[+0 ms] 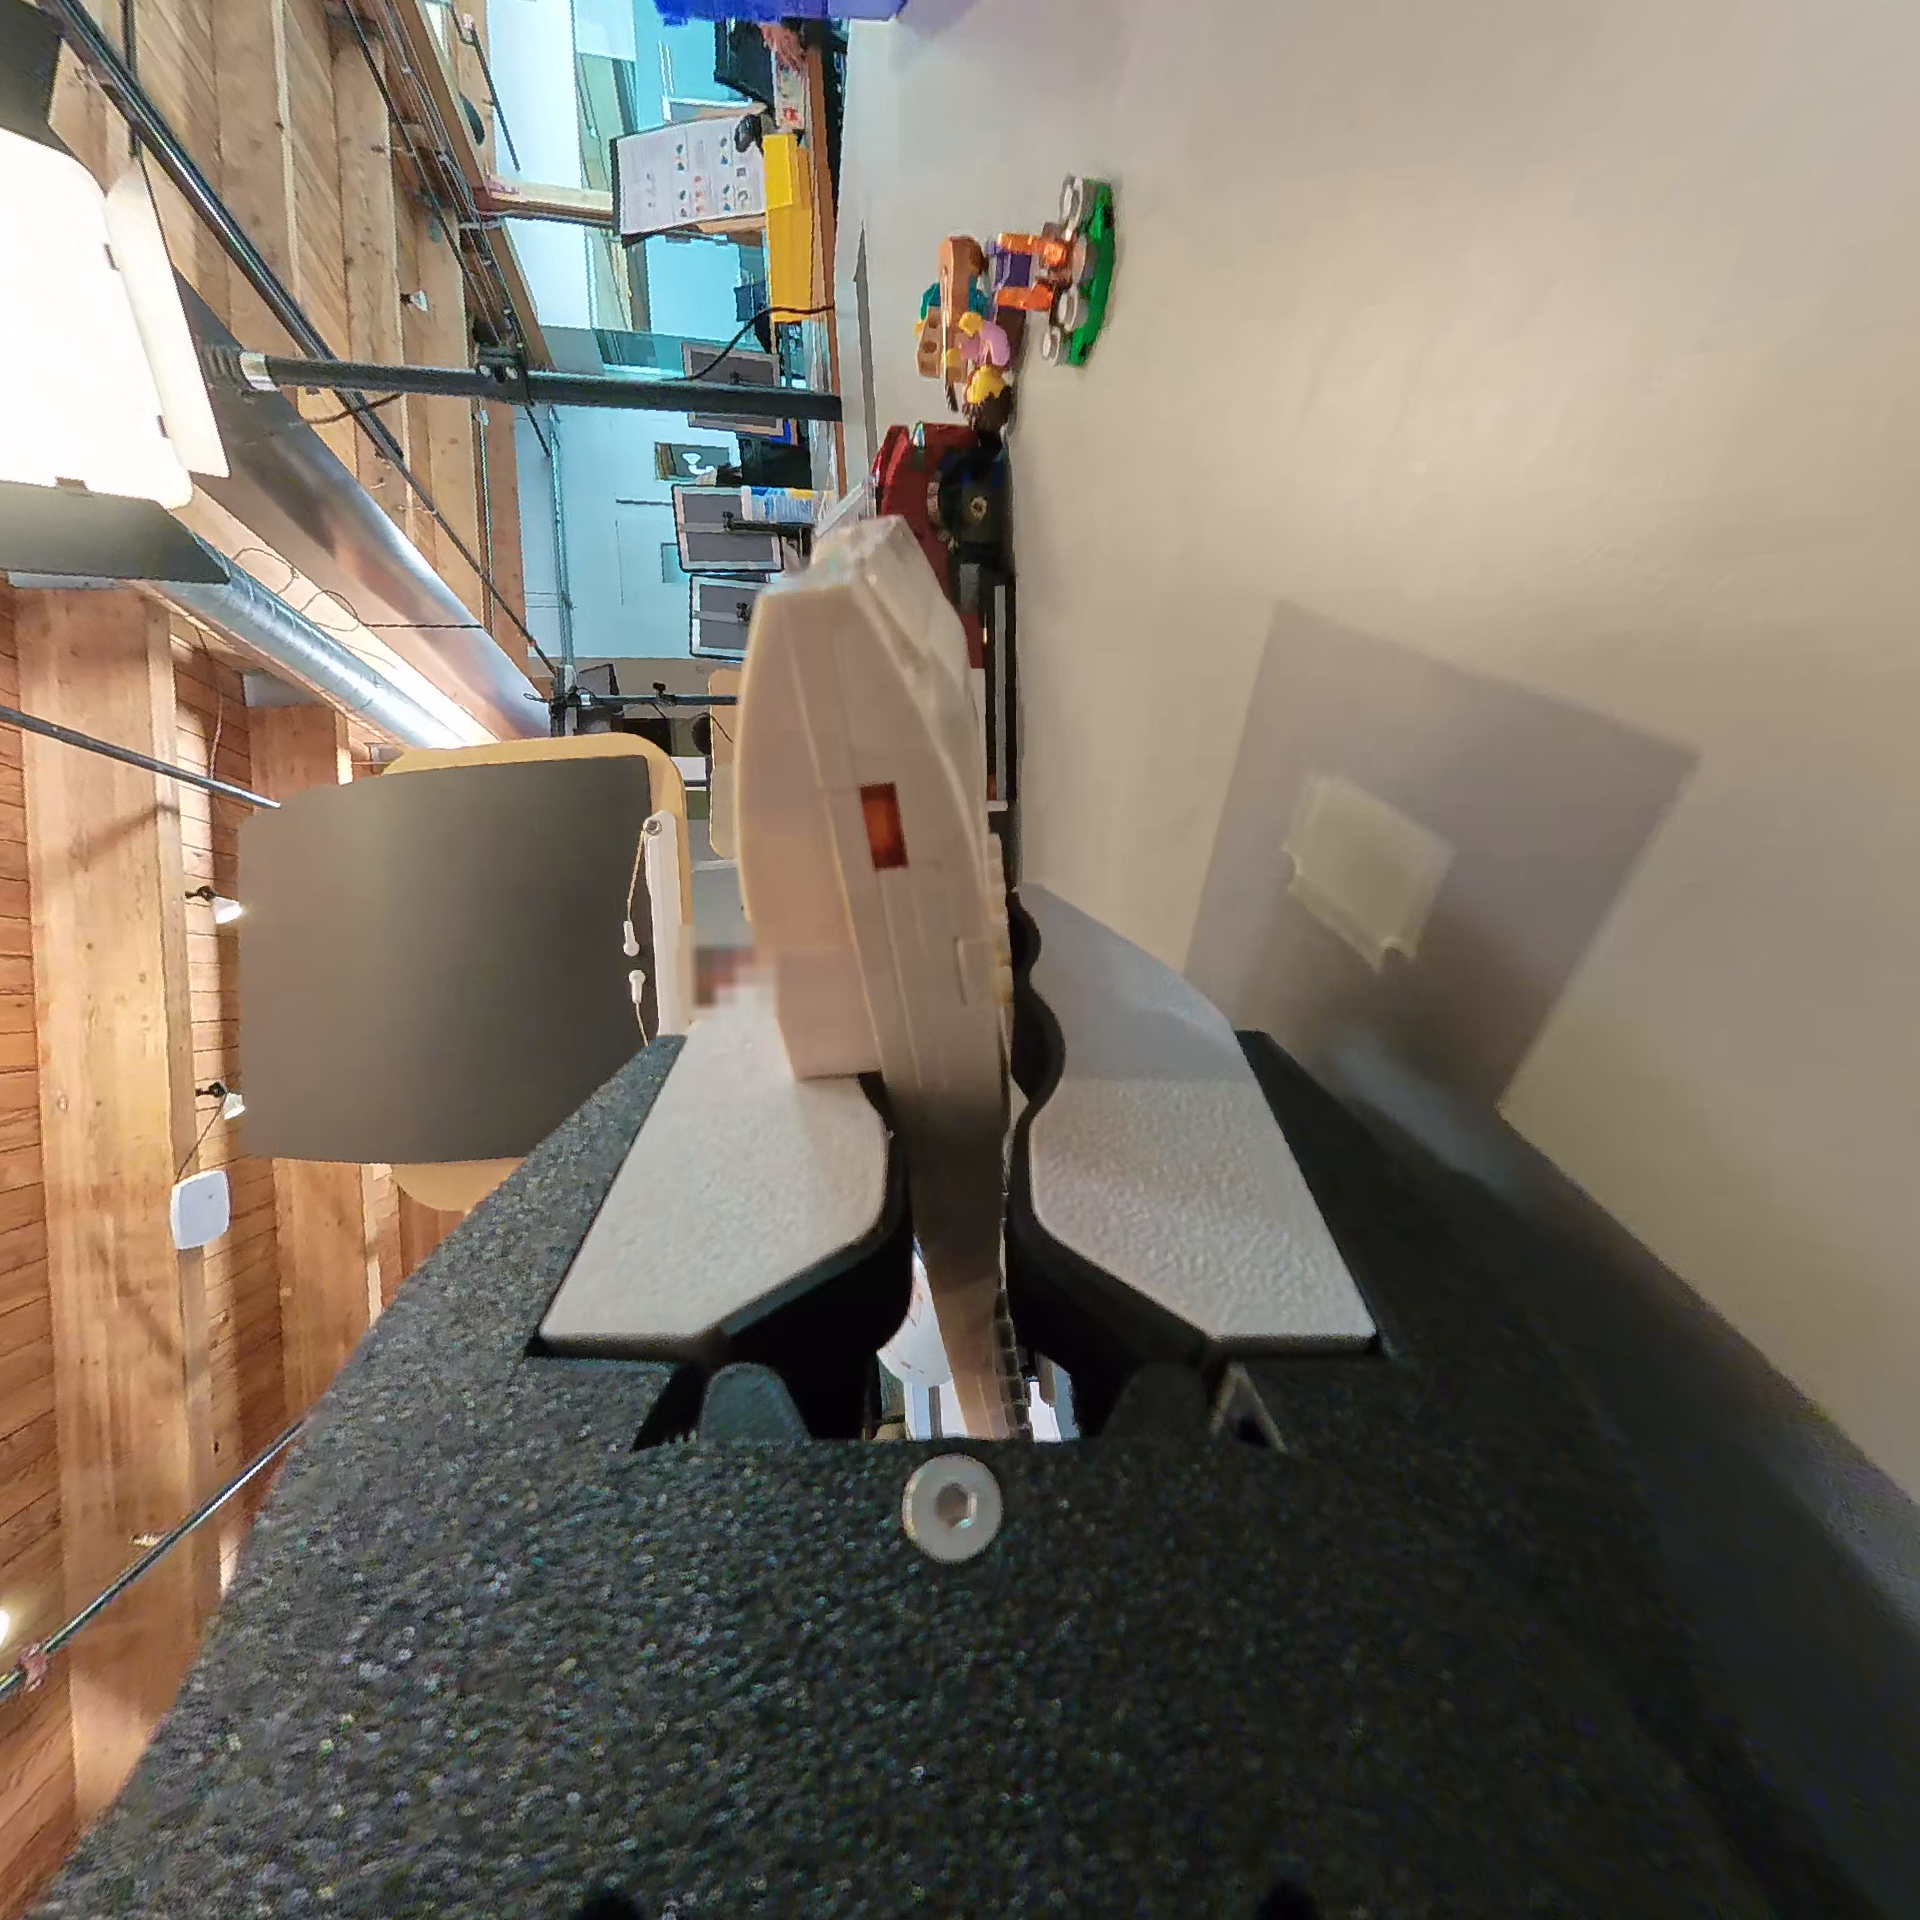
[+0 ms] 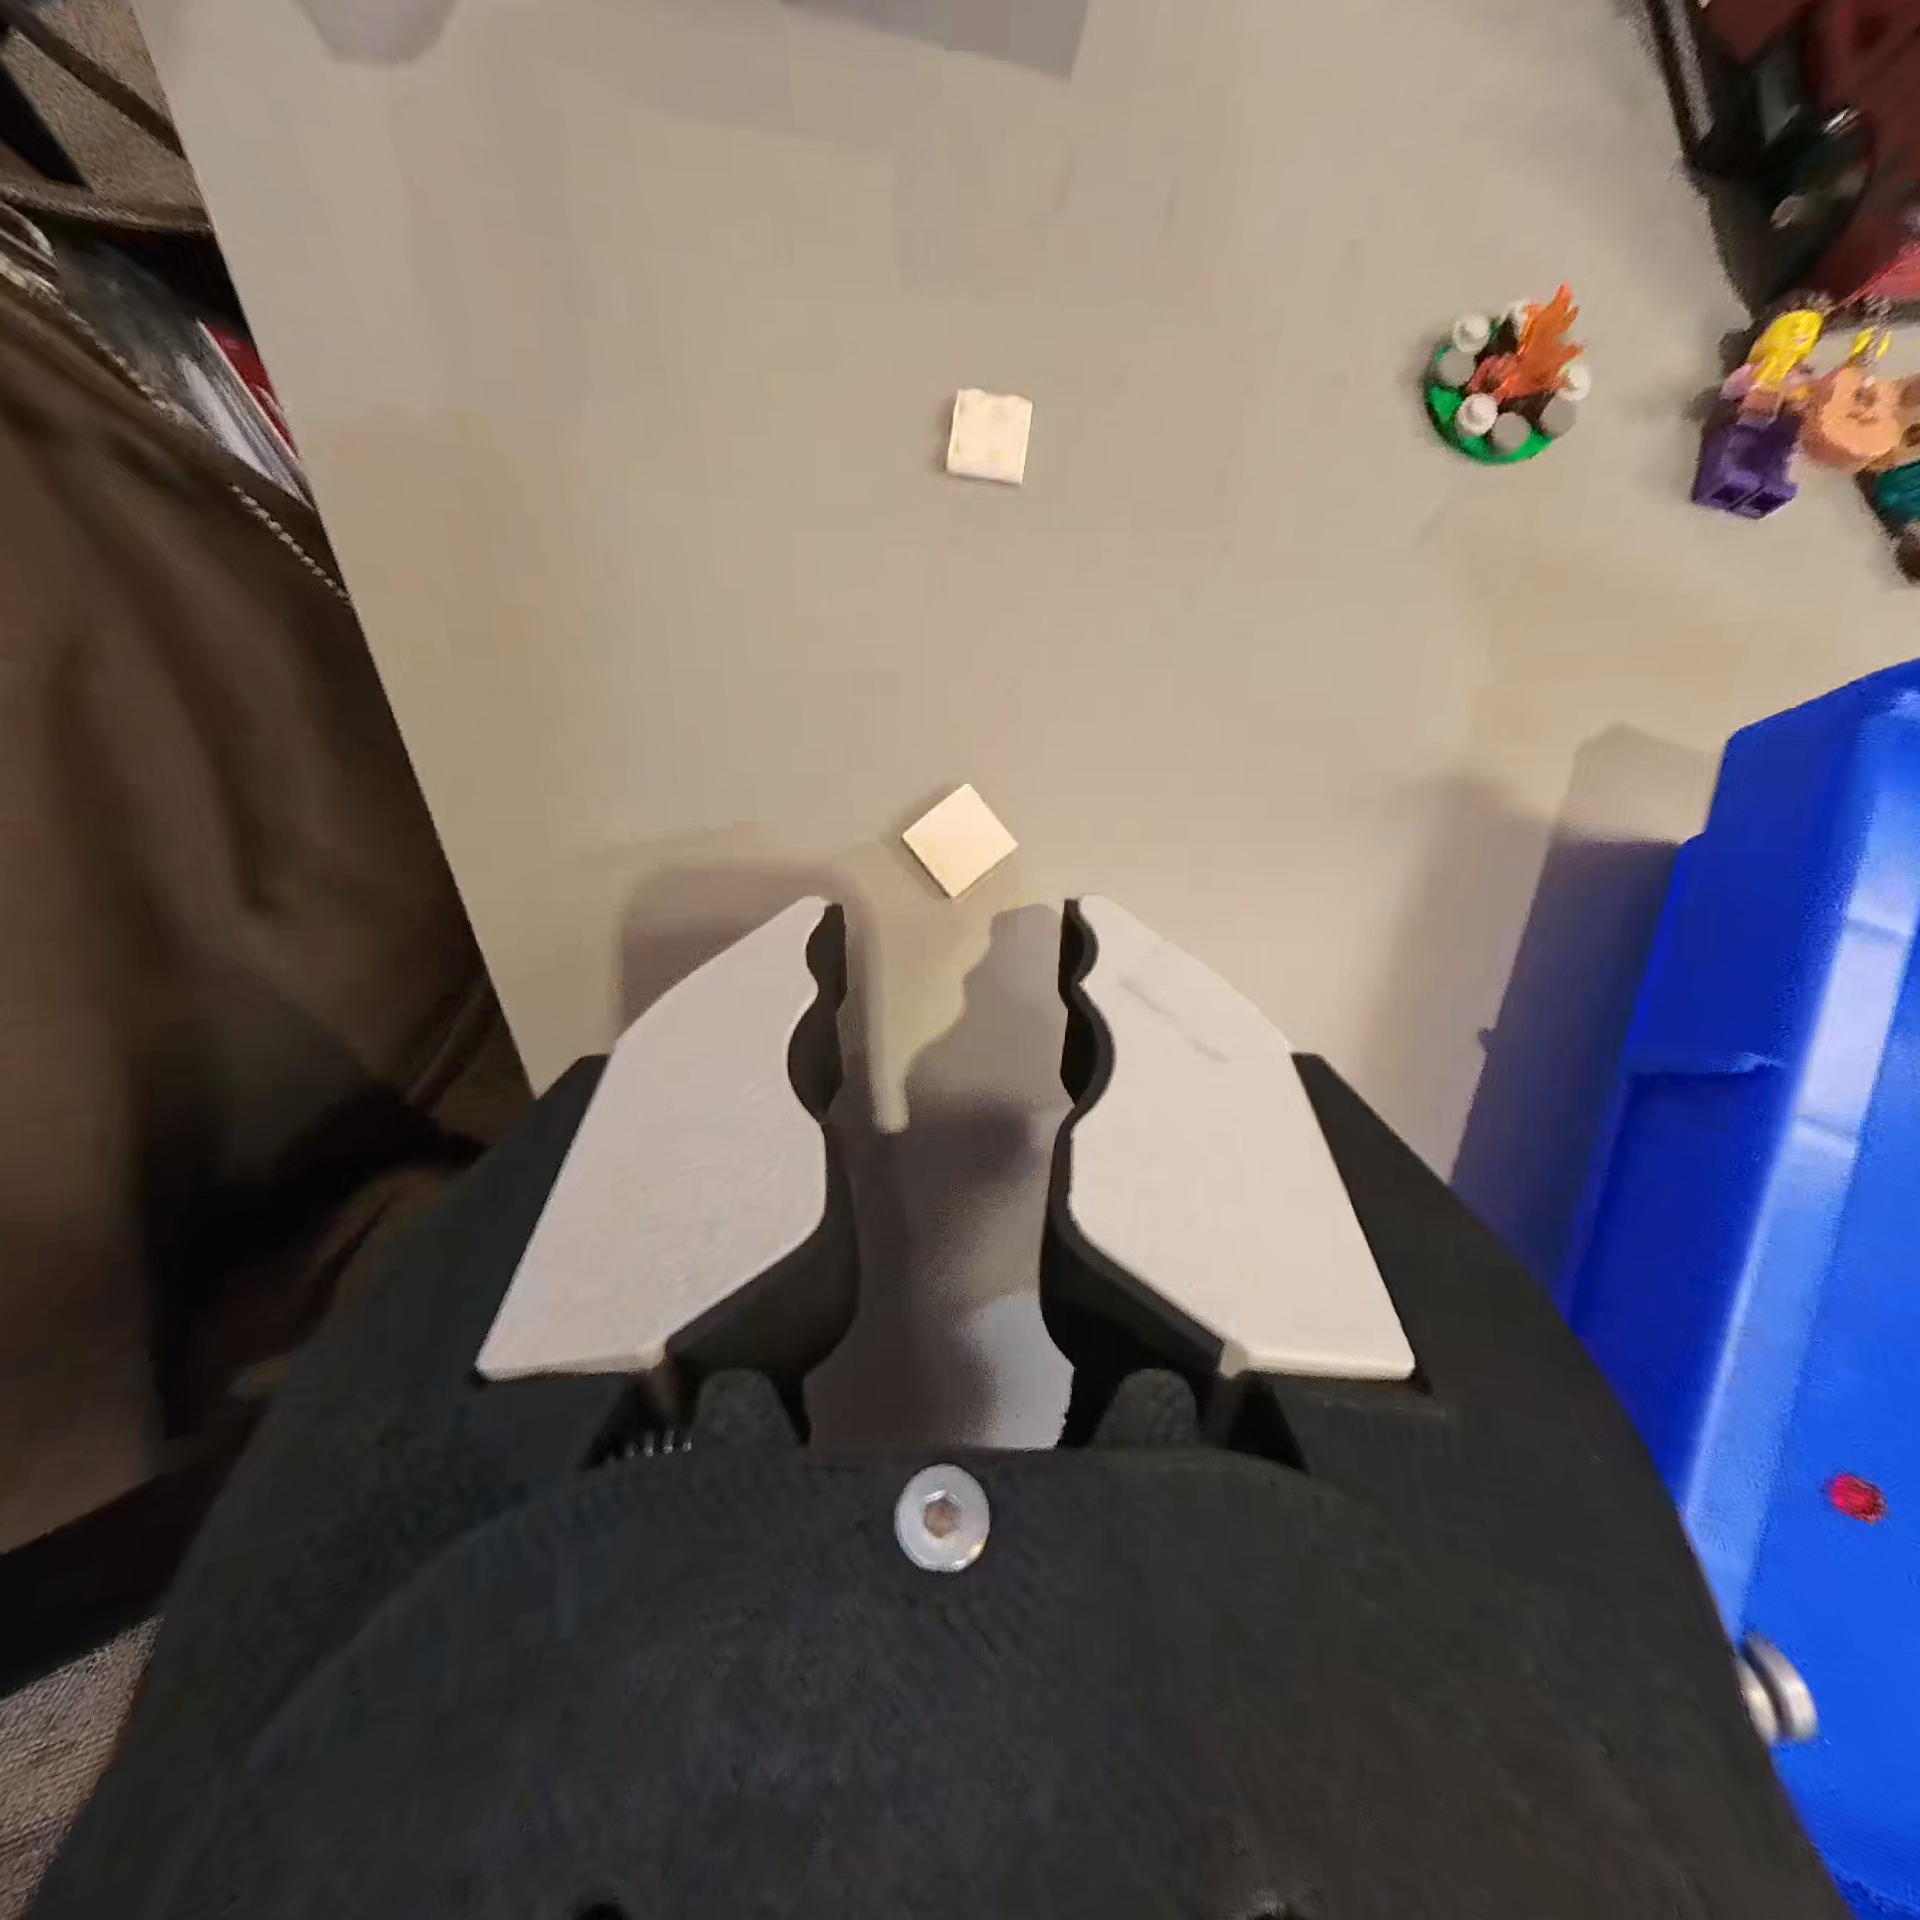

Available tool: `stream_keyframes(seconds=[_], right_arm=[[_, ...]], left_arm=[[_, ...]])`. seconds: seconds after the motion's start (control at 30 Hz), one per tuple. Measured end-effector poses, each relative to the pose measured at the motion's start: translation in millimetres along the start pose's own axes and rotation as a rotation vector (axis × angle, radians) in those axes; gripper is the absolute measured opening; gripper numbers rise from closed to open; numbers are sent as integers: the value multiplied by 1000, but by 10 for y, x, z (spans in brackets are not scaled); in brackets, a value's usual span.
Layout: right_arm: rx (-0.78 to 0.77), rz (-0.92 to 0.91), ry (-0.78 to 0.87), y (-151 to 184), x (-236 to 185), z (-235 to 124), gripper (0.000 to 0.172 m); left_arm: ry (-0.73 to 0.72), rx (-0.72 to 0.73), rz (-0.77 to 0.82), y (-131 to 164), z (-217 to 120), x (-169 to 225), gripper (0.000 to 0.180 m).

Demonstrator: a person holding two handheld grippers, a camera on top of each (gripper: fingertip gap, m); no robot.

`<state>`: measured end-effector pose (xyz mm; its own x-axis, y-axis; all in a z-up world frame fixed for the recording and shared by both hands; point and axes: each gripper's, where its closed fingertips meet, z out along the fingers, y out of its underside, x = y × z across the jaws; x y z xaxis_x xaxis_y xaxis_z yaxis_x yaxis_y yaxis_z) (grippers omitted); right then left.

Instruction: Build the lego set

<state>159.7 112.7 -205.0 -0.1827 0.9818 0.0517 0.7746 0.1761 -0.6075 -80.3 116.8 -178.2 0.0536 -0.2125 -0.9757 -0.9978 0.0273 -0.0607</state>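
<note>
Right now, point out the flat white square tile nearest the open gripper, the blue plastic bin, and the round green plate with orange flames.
flat white square tile (image 2: 959, 840), right wrist view, top face.
blue plastic bin (image 2: 1766, 1195), right wrist view, side wall.
round green plate (image 2: 1488, 445), right wrist view, front rim.

Left wrist view rolled sideways, right downward, sharing perhaps green toy base (image 1: 1093, 272).

No legible writing (sheet too blurred)

A blue bin (image 2: 1787, 1195) is seen at four o'clock on the pale table (image 2: 675, 582). Toy figures (image 2: 1766, 416) and a green round base (image 2: 1496, 390) are grouped at two o'clock.
</note>
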Motion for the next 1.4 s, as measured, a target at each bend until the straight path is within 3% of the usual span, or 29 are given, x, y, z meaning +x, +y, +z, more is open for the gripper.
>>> stream_keyframes(seconds=[0.3,0.37,0.47,1.0,1.4], right_arm=[[-56,93,41,-40,8,202,35],[-58,130,65,-69,44,228,23],[-39,102,52,-160,27,295,23],[50,-35,22,-1231,176,1108,23],[61,122,88,-1175,70,1064,31]], left_arm=[[6,-5,32,-40,-12,77,15],[4,-3,26,-44,-17,72,15],[4,-3,23,-34,-14,73,15],[13,-40,-20,135,7,71,15],[34,-42,-45,163,30,78,16]])
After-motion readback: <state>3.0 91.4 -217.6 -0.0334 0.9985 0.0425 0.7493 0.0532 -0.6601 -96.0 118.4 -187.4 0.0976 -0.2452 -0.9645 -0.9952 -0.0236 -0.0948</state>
